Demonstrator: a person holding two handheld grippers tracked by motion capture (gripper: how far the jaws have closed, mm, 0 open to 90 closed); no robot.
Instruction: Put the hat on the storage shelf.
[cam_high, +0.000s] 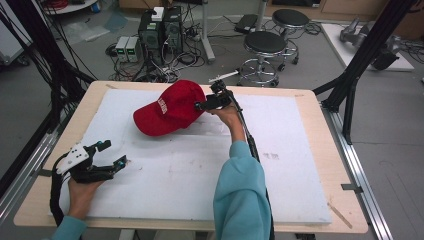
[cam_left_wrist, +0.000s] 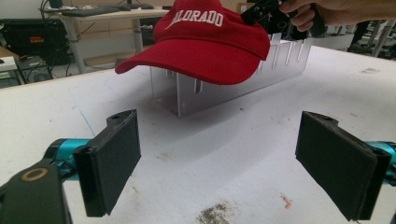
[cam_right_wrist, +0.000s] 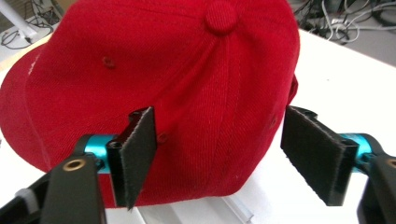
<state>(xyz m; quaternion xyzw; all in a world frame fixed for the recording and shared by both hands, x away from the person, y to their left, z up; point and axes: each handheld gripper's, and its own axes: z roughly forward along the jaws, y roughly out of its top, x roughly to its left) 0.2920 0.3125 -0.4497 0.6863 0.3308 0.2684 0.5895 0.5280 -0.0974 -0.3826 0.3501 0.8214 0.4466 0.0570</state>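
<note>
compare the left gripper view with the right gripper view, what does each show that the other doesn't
Left gripper view alone: white lettering on the red cloth baseball cap, the clear slotted plastic rack it rests on, and the left gripper with jaws wide apart over bare white board.

Right gripper view alone: the round cloth button on top of the cap, and the right gripper with pads open around the cap's back.

Both: the red cap.

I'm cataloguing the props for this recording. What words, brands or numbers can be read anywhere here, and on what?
"OLORADO": white stitched capitals on the front of the red cap, seen from the left gripper view; the first letter is cut off at the picture's top edge.
White lettering on the cap's front in the high view: too small to read.
Grey smudged mark on the white board: too blurred to tell whether it is text.
</note>
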